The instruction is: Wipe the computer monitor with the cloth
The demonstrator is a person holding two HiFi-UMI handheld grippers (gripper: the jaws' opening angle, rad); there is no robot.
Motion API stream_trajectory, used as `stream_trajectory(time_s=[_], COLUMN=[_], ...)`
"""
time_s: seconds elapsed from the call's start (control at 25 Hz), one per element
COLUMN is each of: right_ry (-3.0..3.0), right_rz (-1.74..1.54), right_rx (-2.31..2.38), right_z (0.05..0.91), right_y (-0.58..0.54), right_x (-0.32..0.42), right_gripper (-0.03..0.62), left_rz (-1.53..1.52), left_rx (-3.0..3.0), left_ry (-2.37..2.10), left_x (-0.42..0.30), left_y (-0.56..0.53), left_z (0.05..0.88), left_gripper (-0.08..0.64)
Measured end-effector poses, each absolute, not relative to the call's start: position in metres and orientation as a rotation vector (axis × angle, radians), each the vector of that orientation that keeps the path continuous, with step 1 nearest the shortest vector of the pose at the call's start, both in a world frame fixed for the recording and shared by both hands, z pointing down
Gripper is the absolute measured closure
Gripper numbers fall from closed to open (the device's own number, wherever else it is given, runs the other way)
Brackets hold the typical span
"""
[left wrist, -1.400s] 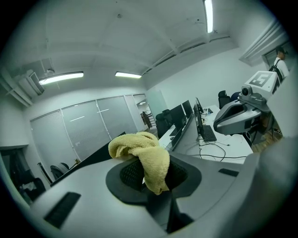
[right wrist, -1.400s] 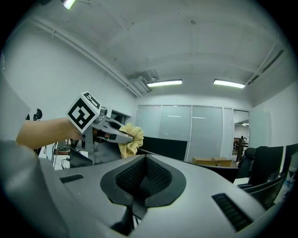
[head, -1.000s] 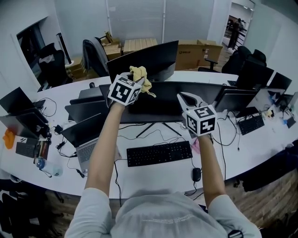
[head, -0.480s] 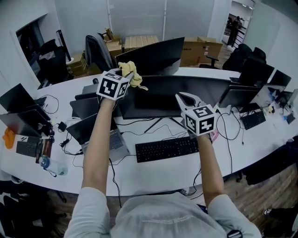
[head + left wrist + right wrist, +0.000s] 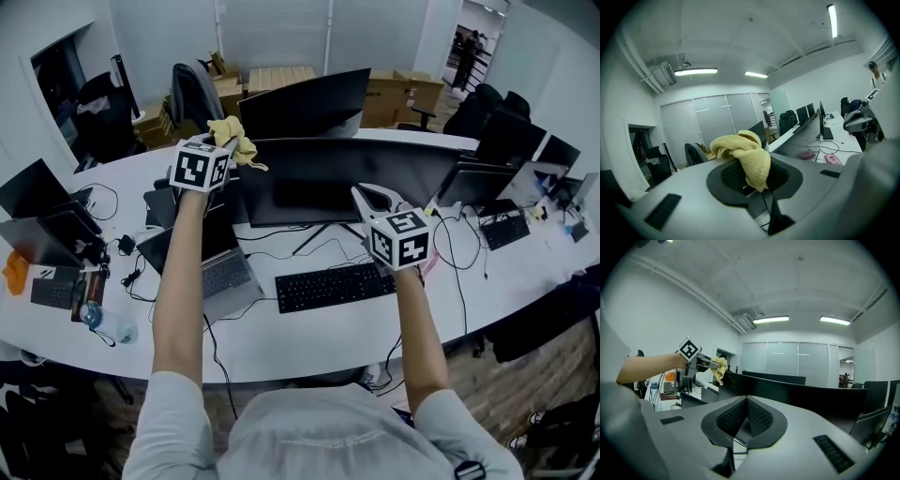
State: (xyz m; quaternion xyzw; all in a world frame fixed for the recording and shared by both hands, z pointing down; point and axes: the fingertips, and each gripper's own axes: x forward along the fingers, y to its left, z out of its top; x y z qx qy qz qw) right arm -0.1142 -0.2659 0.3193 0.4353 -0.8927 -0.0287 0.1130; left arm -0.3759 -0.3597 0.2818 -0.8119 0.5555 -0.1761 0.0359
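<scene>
Yellow terry cloth (image 5: 236,137) is bunching out of the left hand-held gripper (image 5: 223,147), whose jaws are clamping it by the top left corner of the wide dark monitor (image 5: 375,173). The right hand-held gripper (image 5: 362,194), jaws pressed together and empty, is hovering before the screen, above the keyboard (image 5: 333,286) on the white surface (image 5: 309,342).

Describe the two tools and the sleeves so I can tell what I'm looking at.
Both tools look alike: the left tool and right tool have pale grey, rounded shells with dark ribbed pads inside. Each carries a white cube printed with black square markers. No cables show on either. The person wears a light grey short-sleeved shirt; forearms are bare.
</scene>
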Motion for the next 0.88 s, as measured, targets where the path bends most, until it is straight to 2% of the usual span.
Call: stream_trajectory(time_s=[0.24,0.4,0.88], right_ry=[-2.606,-2.586,-2.45], right_rz=[-0.091,-0.097,-0.131], right_rx=[1.305,1.344,1.535], right_z=[0.319,0.32,0.322], right_y=[-0.239,-0.222,-0.157], right_x=[-0.102,-0.085,-0.001], right_gripper=[0.566,0.566,0.566], left_rz=[-0.553,-0.469,-0.193], left_rx=[-2.47,-2.484,-2.642], left_ry=[1.791,1.746,1.345], left_x=[-0.405,-0.395,-0.234], left_y=[-0.326,-0.29,-0.188], left_z=[0.302,0.313,0.318], left_gripper=[0.469,0.469,0.469])
